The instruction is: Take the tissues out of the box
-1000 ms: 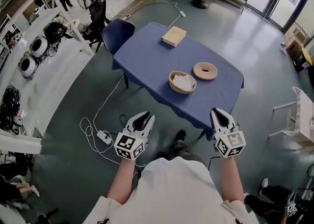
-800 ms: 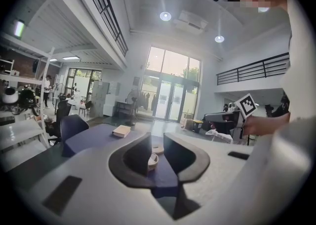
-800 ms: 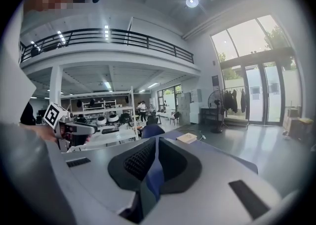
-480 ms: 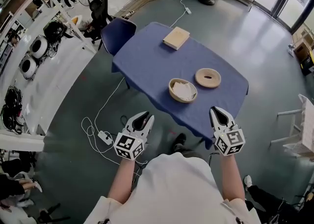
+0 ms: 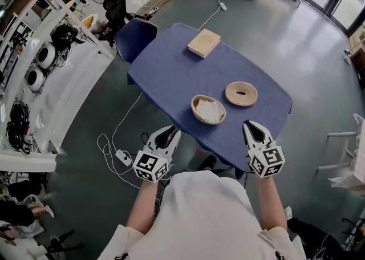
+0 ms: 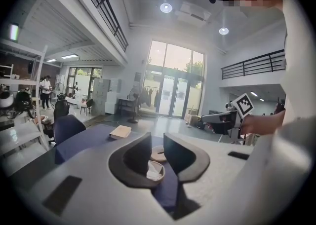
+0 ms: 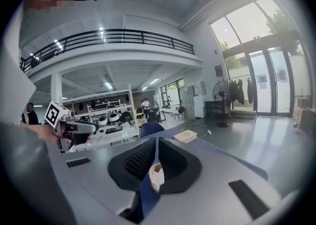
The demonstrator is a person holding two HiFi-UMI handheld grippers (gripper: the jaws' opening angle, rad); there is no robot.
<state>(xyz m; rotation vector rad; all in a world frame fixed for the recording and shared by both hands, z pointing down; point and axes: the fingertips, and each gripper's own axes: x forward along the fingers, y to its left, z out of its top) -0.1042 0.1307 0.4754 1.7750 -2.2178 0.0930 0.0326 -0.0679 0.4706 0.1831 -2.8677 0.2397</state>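
**Operator:** What could go wrong from here?

**Spotter:** Start with the counter. Its blue cloth hangs loose over the near edge, right by your legs. If you brush it as you lean in, you could drag everything on it. Next is the round tissue box. It looks shallow and light, I'd judge, so a one-gripper pull may lift or slide the box along with the paper. Your left gripper has its jaws spread with nothing between them. Your right gripper has its jaws pressed together, also empty. Both hang short of the counter edge. You'd have to spread the right one before it could pinch anything, and reaching in with it closed would only poke the stack. The ring-shaped lid lies just beside the box, so a wide sweep on the right could knock it. The tissues themselves are thin, and a pinch at one corner could tear a sheet or bring up only the top one.

**Operator:** And how does the box look?

**Spotter:** It's open, pale tan and round, sitting near your edge of the counter, ahead and between your two grippers. The tissues are white and a bit rumpled, lying inside below the rim, and none are out yet. The flat tan box at the far end is closed and well apart.
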